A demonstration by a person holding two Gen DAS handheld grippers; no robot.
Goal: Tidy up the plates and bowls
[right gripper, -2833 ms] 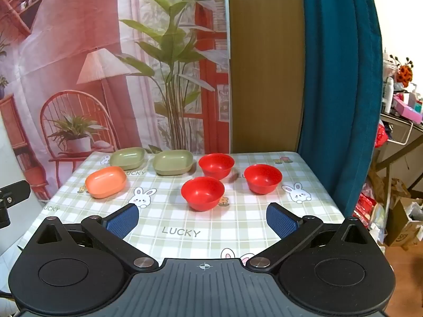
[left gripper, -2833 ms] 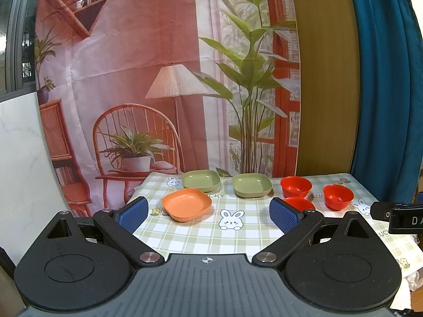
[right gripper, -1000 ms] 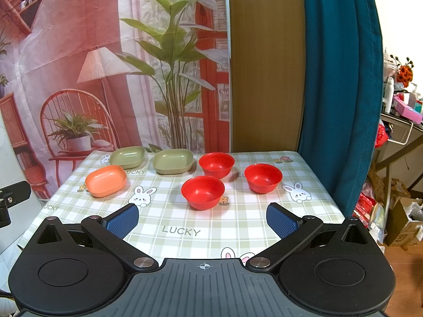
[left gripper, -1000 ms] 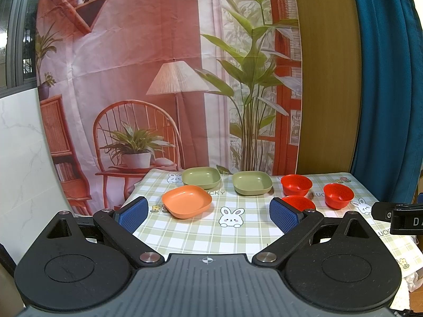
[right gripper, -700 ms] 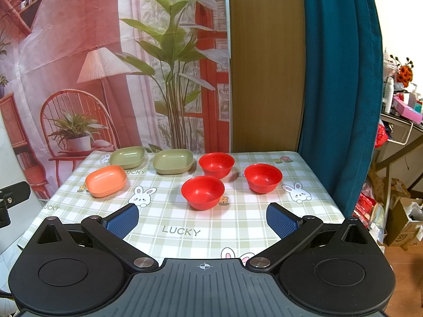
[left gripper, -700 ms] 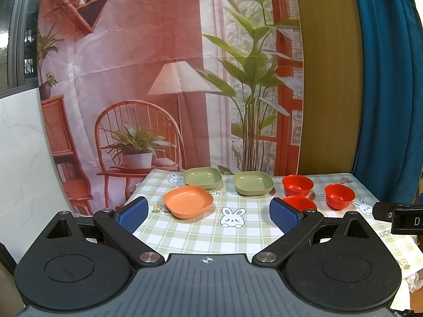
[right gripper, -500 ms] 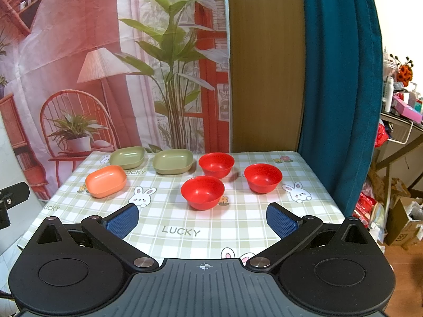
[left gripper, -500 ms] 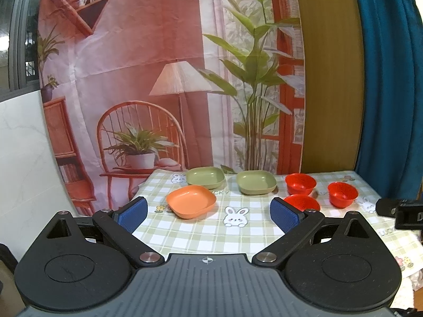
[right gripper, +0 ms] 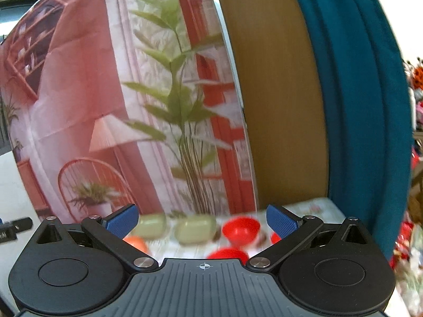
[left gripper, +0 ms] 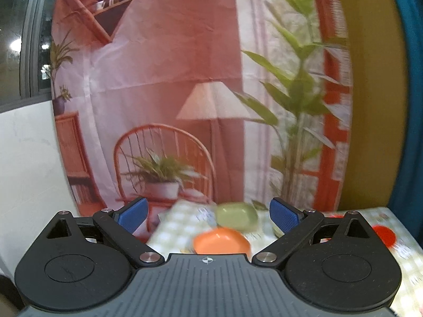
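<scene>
Both views are blurred by motion. My left gripper is open and holds nothing; an orange plate lies just below its fingers, with a green plate behind it and a red bowl at the right. My right gripper is open and holds nothing. Beyond it stand two green plates, a red bowl, another red bowl nearer me, and the orange plate at the left. A third red bowl shows only as a sliver behind the right finger.
The dishes sit on a checked tablecloth on a table. A printed backdrop hangs behind it, with a wooden panel and a teal curtain to the right. The left gripper's body shows at the right wrist view's left edge.
Both grippers have tilted upward and moved closer to the table, so the dishes sit lower and larger in view and are blurred. The jaws stay open.
</scene>
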